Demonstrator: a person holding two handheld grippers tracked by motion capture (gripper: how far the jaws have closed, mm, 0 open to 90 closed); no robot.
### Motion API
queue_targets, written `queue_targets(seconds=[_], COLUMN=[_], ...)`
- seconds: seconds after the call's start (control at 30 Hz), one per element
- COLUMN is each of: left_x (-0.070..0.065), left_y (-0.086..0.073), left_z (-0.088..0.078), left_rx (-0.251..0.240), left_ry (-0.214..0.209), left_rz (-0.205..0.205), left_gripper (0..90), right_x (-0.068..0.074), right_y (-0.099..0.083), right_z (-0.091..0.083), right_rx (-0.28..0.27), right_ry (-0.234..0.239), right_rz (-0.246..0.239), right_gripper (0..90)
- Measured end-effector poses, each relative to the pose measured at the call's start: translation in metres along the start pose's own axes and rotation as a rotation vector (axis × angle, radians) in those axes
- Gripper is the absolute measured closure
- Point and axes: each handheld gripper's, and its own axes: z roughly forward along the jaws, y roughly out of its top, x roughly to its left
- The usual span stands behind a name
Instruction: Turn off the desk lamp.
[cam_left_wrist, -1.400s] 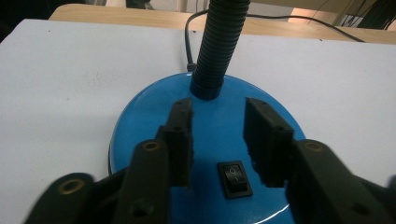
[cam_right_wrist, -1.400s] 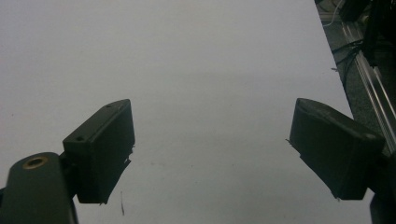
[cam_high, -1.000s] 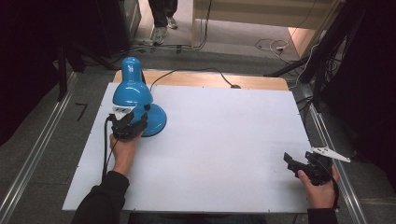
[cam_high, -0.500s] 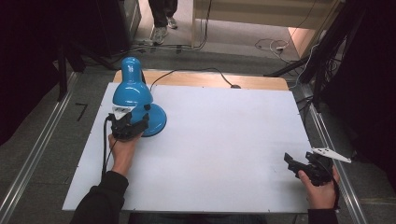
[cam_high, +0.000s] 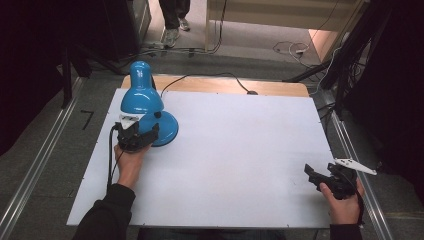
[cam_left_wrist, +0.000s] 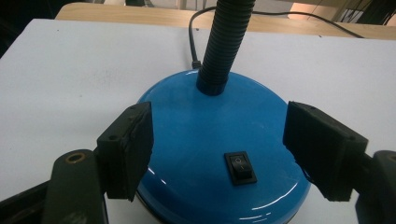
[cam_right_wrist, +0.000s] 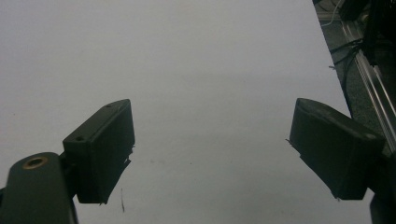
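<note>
Left gripper (cam_left_wrist: 217, 154) jaws apart, straddling lamp base (cam_left_wrist: 215, 140); likely aim switch (cam_left_wrist: 240, 167): press squarely, gently. Right gripper (cam_high: 325, 178) spread, idle.

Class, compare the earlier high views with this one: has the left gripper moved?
No. The left gripper sits at the same spot by the blue lamp's base, judged against the table's wooden far edge.

Black claws (cam_left_wrist: 217, 154), seemingly dark sleeves (cam_high: 107, 215).
</note>
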Motion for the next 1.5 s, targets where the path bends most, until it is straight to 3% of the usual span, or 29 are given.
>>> queue_targets(seconds=[1.5], left_x=[0.005], left_y=[-0.013], left_z=[-0.038], left_rx=[-0.013], left_ry=[-0.019], left_rz=[0.026], left_gripper=[23.3], right_x=[0.000], right_y=[-0.001], right_z=[-0.001], right_rx=[-0.003], right_ry=[-0.004], right_rz=[-0.001], right_gripper=[13.0])
